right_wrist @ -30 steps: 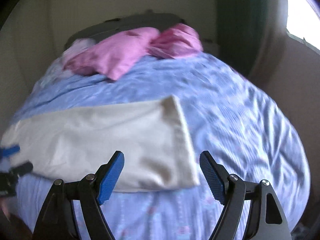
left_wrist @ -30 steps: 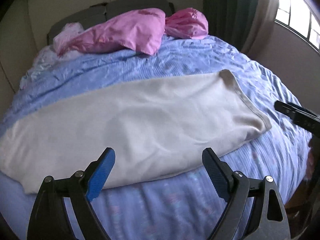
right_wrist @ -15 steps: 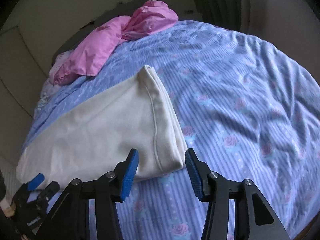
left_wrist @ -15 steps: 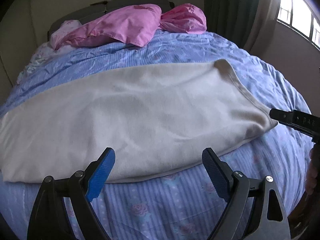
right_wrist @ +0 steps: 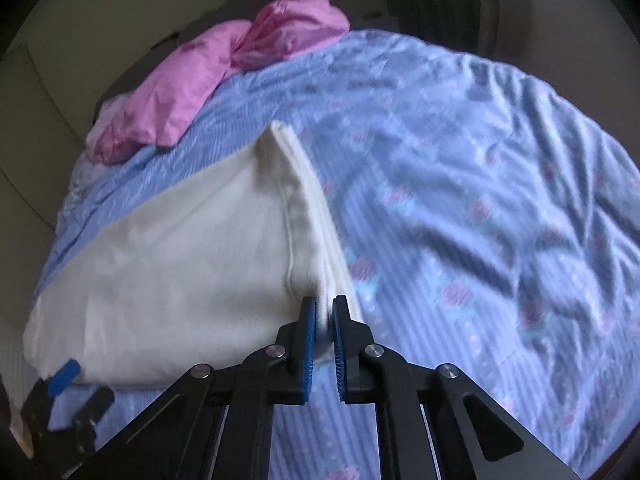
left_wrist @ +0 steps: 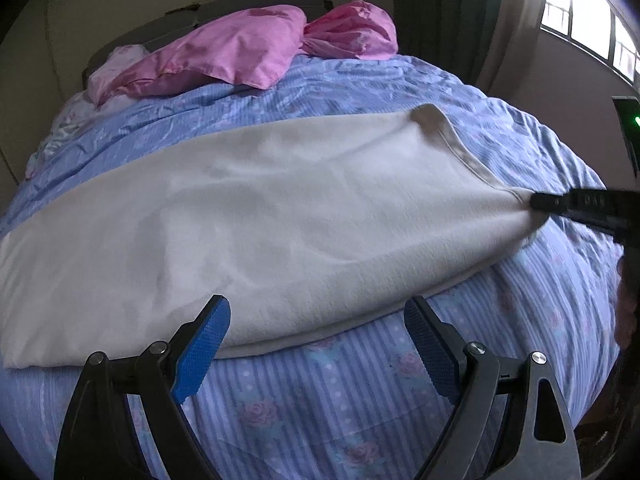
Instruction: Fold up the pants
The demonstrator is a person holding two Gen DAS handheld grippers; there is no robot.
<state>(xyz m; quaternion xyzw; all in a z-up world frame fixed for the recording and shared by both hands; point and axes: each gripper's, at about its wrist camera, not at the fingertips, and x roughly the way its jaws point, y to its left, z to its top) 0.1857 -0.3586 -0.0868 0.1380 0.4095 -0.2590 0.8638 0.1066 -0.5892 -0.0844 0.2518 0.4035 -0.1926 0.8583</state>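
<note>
Right hand-held gripper just closed, pinching the pants corner (left hand-held gripper gapes empty).

Pants left end cut by frame edge; bedspread right side blurred.

A blue striped sheet with rose prints covers the bed, lying creased below and ahead of the fingers. Well beyond the fingers, at the far end, pink pillows lie bunched against a dark headboard. Far up to the fingers' right hang a green curtain and a bright window.
</note>
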